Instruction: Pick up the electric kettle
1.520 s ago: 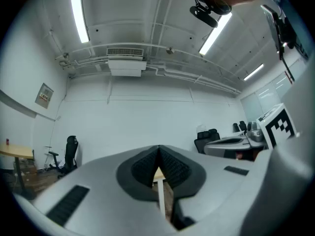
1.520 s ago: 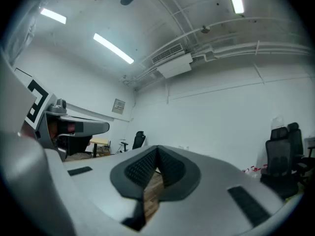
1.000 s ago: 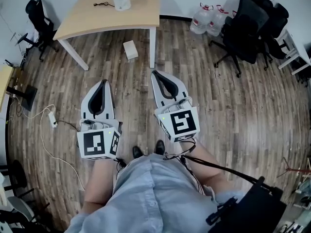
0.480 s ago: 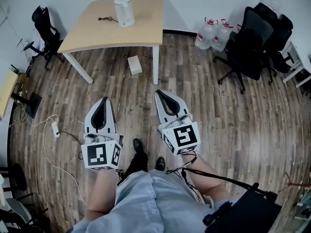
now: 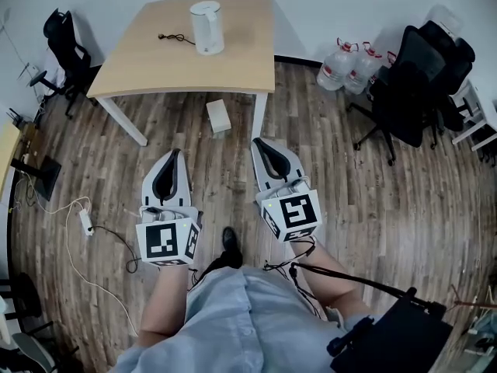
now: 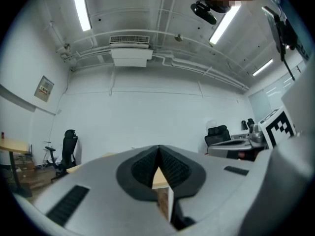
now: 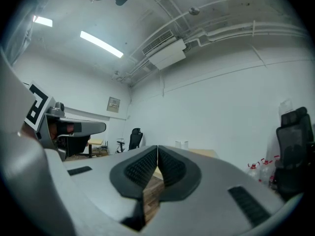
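A white electric kettle [image 5: 206,27] stands upright on the far part of a light wooden table [image 5: 155,61], with a black cable [image 5: 175,38] lying to its left. Both grippers are held level over the wooden floor, well short of the table. In the head view my left gripper [image 5: 172,155] is shut with nothing in it. Further right, my right gripper [image 5: 258,142] is shut too and empty. The left gripper view shows the pads of my left gripper [image 6: 158,150] meeting, and the right gripper view shows the same for my right gripper [image 7: 157,149].
A small white box [image 5: 218,116] lies on the floor beside the table's front right leg [image 5: 259,118]. Water bottles [image 5: 349,64] and black office chairs [image 5: 411,76] stand at the right. Another chair [image 5: 62,41] is at the left, and a power strip [image 5: 85,222] with cable lies on the floor.
The table and kettle have slid lower in the head view and look nearer. Both grippers have moved forward toward the table, still shut and side by side.
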